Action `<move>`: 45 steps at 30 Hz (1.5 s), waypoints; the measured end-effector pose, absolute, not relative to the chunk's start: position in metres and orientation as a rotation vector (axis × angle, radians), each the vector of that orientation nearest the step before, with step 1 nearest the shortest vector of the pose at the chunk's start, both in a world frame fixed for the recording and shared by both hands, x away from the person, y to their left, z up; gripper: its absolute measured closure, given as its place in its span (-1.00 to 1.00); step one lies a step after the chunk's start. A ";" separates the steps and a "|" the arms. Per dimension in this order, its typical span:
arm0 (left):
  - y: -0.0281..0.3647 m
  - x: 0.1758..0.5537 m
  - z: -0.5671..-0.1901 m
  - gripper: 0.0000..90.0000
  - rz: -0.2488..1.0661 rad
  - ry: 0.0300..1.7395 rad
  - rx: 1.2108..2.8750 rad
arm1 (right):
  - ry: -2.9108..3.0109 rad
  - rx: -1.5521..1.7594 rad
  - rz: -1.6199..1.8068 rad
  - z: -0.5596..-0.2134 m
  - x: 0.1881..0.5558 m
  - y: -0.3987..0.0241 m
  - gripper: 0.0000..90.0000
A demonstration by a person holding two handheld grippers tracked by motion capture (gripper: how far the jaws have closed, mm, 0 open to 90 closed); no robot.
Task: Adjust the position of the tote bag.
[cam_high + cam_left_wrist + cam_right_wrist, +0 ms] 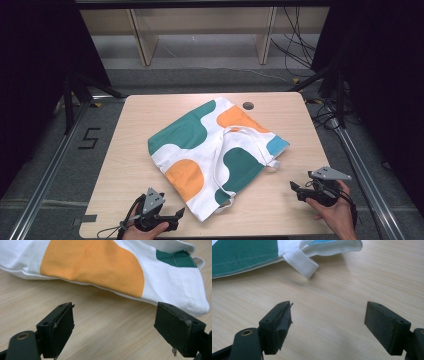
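Observation:
A white cloth tote bag with green, orange and blue blobs lies flat in the middle of the wooden table, its white straps folded across it. My left gripper rests at the table's front left, open, pointing at the bag's near corner, with bare wood between its jaws. My right gripper sits at the front right, open as well, aimed at the bag's edge where a white strap loop sticks out. Neither gripper touches the bag.
A round cable hole marks the table's far edge. Wooden shelf legs and loose cables stand on the floor behind. Metal rails run along both sides of the table.

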State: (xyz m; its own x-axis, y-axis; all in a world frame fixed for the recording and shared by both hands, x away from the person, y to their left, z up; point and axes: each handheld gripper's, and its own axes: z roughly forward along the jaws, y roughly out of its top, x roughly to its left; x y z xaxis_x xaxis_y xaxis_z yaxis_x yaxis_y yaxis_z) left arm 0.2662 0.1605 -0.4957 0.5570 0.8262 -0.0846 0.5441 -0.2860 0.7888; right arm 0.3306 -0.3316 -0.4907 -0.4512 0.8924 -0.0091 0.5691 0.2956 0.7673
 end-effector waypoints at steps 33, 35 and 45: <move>0.165 0.267 -0.493 -0.66 0.415 1.083 1.971 | 2.080 1.099 0.894 -0.477 0.409 -0.324 -0.15; 0.164 0.267 -0.492 -0.66 0.423 1.089 1.967 | 2.097 1.088 0.869 -0.479 0.415 -0.322 -0.15; 0.164 0.267 -0.493 -0.66 0.415 1.067 1.984 | 2.135 1.057 0.795 -0.488 0.440 -0.314 -0.14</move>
